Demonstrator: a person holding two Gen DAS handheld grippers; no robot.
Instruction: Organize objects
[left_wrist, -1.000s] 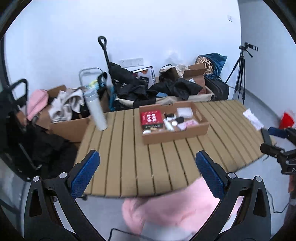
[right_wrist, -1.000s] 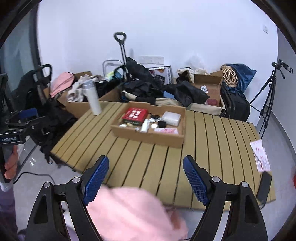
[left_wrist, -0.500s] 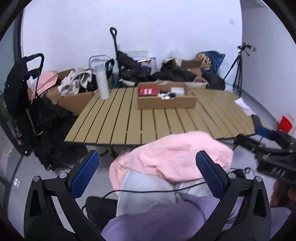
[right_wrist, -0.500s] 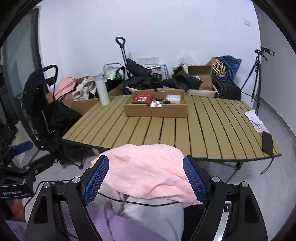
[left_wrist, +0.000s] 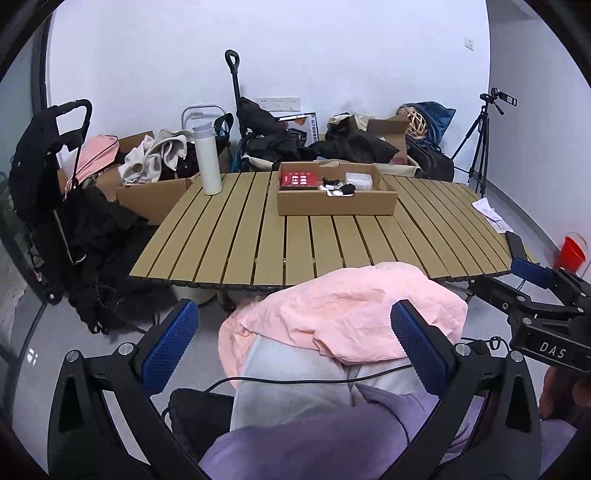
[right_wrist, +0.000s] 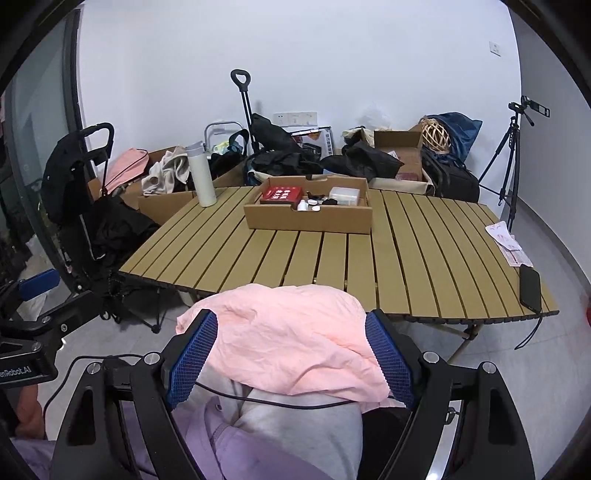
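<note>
A crumpled pink cloth lies over the person's grey-clad knees, in front of the slatted wooden table. My left gripper hangs open over the lap, its blue pads wide apart with the cloth seen between them. My right gripper is open too, with the pink cloth between its pads; whether they touch it I cannot tell. On the table a cardboard tray holds a red box, a clear plastic box and small bottles. A white flask stands at the table's far left.
A black phone and papers lie at the table's right edge. Behind the table are cardboard boxes of clothes, black bags and a trolley. A tripod and a red cup are on the right. A black cable crosses the lap.
Both grippers drew back from the table and sank toward the lap, so the pink cloth and knees came into view. In the last half second nothing has visibly moved.
</note>
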